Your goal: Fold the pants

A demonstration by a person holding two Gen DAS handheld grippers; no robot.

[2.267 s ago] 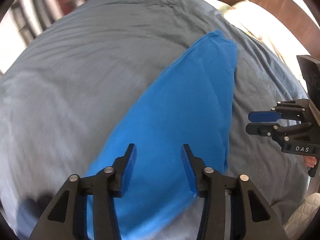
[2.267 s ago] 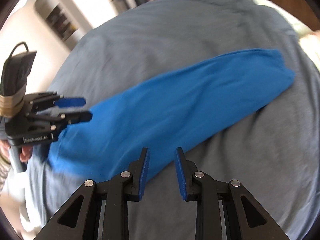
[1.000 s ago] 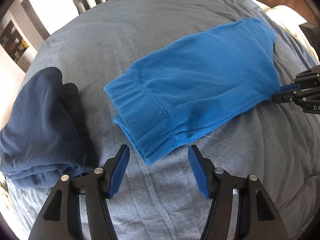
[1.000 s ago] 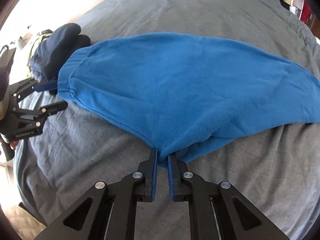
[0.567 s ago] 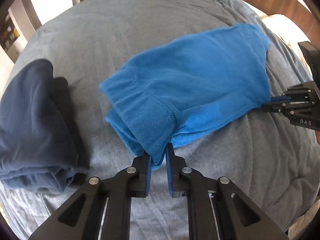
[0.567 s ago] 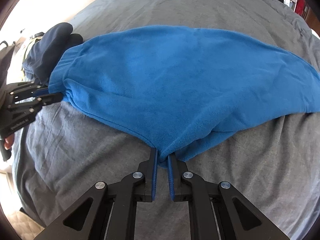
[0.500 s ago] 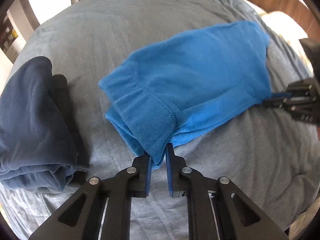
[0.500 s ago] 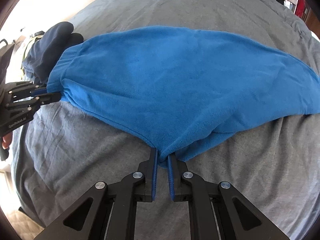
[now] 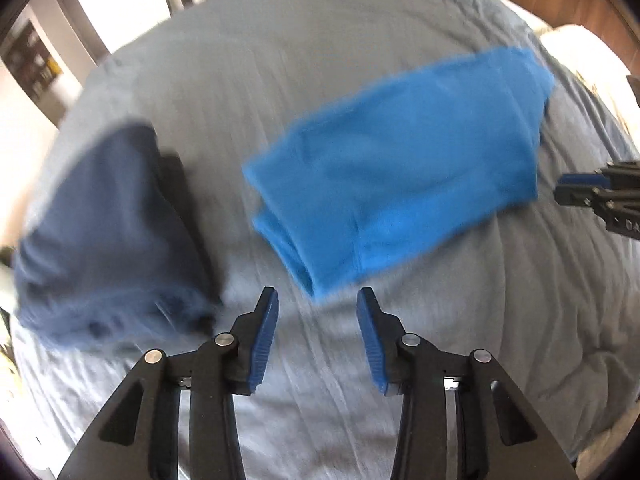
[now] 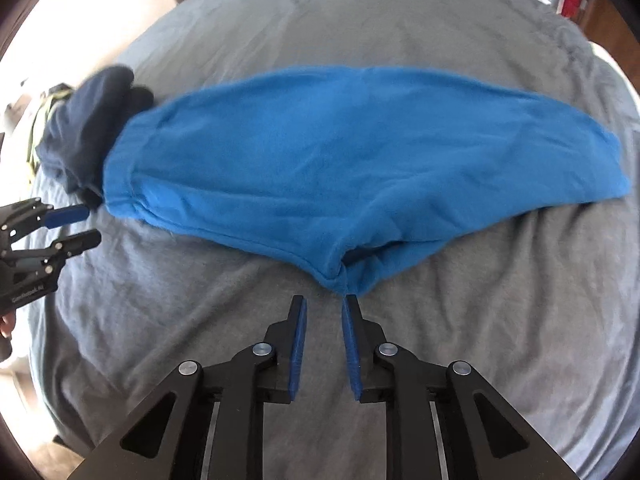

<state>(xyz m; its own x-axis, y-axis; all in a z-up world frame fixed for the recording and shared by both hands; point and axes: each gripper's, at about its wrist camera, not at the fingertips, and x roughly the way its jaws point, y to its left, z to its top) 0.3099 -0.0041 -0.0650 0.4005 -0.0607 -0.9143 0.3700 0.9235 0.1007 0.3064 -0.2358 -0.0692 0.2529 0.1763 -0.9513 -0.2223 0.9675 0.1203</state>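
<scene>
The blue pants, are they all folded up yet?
Not quite. The blue pants lie flat on the grey bed, doubled over lengthwise, one leg on the other. Nothing is in hand: the left gripper and right gripper are both open and off the cloth. The long shape likely needs folding shorter, like the navy bundle beside it.

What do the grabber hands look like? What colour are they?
Each gripper is black with angular struts joined by round silver bolts. The left gripper and the right gripper both end in two flat fingers with ribbed blue pads. Seen from the side, the left one carries small white lettering, too blurred to read.
</scene>
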